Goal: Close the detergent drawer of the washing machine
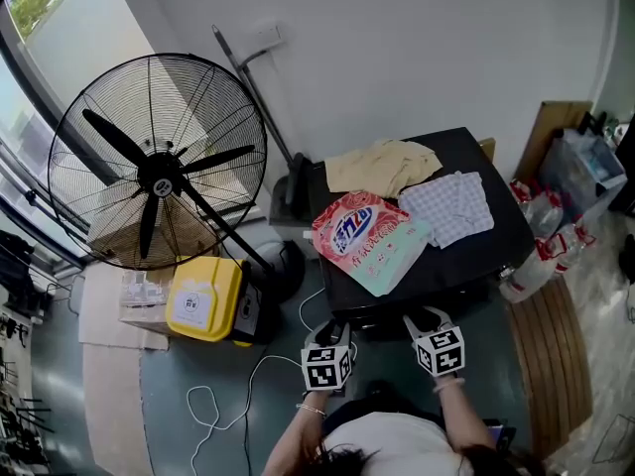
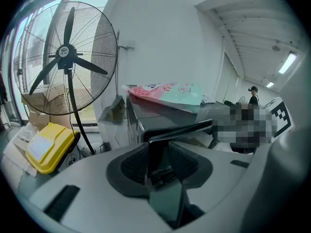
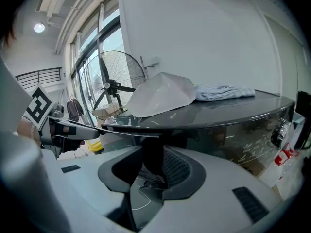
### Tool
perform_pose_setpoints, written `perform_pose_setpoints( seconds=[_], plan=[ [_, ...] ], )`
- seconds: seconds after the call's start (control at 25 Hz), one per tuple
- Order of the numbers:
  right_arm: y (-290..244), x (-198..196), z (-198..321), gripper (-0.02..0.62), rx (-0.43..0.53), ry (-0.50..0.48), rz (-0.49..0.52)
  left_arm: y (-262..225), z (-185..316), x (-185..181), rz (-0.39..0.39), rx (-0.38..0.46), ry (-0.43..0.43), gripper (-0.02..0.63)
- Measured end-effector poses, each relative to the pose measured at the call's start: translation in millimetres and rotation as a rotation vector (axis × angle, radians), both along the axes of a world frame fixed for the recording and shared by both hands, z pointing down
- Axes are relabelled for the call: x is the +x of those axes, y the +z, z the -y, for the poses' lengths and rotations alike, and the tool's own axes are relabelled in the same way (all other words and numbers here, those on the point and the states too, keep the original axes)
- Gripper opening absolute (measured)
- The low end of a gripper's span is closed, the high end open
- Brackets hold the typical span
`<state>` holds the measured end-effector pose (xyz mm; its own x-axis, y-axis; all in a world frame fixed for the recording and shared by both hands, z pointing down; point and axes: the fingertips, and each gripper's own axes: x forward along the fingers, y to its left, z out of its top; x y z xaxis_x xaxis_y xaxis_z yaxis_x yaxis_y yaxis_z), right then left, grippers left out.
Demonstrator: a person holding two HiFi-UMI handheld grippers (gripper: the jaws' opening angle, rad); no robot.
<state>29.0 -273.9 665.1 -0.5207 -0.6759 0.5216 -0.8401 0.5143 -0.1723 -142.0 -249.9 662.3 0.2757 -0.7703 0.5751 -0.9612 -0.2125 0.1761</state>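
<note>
Left hand-held gripper grips the dark front lip of the detergent drawer at the near edge of the black washing machine, its jaws closed on the panel. Just to its right, the right hand-held gripper straddles the same lip with its jaws a little slack, not clearly pressing. The drawer appears to stand out toward the person at the machine's near side. It looks like a stiff, light plastic slide, glossy and probably slippery. It is best pushed squarely on its front face from both ends so it does not jam. A detergent bag and a checked cloth lie on the lid, and a floor fan stands to the left.
</note>
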Motion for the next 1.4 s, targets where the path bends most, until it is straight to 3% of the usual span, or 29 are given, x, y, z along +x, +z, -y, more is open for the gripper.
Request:
perform_pose_setpoints(
  seconds=[1.4],
  plan=[
    [-0.1,0.8,8.5,0.155,-0.011,0.075,0.01,0.0,9.8,0.4,0.008,0.005,-0.013,0.142]
  ],
)
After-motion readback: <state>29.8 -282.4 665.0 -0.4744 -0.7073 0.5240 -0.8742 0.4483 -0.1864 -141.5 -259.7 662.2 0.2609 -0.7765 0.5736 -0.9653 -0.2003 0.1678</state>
